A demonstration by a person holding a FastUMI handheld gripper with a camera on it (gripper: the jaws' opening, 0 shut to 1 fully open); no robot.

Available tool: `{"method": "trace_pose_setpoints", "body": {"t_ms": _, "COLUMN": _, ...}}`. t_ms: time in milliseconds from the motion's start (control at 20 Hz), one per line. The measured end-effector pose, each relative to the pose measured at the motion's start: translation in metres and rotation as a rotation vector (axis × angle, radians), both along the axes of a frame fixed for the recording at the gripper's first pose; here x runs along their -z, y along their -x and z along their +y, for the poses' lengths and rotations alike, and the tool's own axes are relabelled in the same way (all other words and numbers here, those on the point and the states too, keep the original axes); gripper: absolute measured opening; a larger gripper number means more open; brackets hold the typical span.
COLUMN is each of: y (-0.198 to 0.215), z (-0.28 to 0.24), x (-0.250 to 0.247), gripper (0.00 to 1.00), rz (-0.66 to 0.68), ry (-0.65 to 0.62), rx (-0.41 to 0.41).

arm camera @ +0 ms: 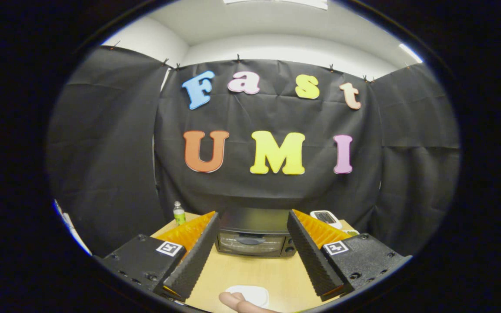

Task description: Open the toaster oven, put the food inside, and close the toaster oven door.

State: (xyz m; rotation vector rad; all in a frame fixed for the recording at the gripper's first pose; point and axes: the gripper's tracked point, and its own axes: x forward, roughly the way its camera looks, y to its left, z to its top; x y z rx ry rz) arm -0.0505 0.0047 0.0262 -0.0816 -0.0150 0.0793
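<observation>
A dark toaster oven (254, 232) stands at the back of the wooden table (250, 274), against the cloth wall, and its glass door is shut. My gripper (252, 226) is held high above the table and is open, with the oven seen between and beyond its two fingers (194, 256). A white plate (250, 294) lies on the table close below me, between the fingers. A person's fingertip (233, 301) rests at the plate's near edge and covers part of it. I cannot make out any food on the plate.
A small clear bottle with a green label (179, 213) stands at the table's back left corner. A white device (326, 218) lies at the back right, beside the oven. Black cloth walls close in the booth on three sides.
</observation>
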Motion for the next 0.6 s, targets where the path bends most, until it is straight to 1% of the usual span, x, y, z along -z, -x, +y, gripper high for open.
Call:
{"method": "trace_pose_setpoints", "body": {"t_ms": 100, "y": 0.010, "z": -0.013, "x": 0.023, "gripper": 1.00, "rz": 0.001, "ry": -0.023, "rx": 0.048}}
{"method": "trace_pose_setpoints", "body": {"t_ms": 200, "y": 0.016, "z": -0.009, "x": 0.039, "gripper": 1.00, "rz": -0.017, "ry": -0.062, "rx": 0.039}}
{"method": "trace_pose_setpoints", "body": {"t_ms": 350, "y": 0.018, "z": -0.008, "x": 0.061, "gripper": 1.00, "rz": 0.020, "ry": -0.074, "rx": 0.026}}
{"method": "trace_pose_setpoints", "body": {"t_ms": 600, "y": 0.012, "z": -0.016, "x": 0.070, "gripper": 1.00, "rz": 0.031, "ry": -0.085, "rx": 0.039}}
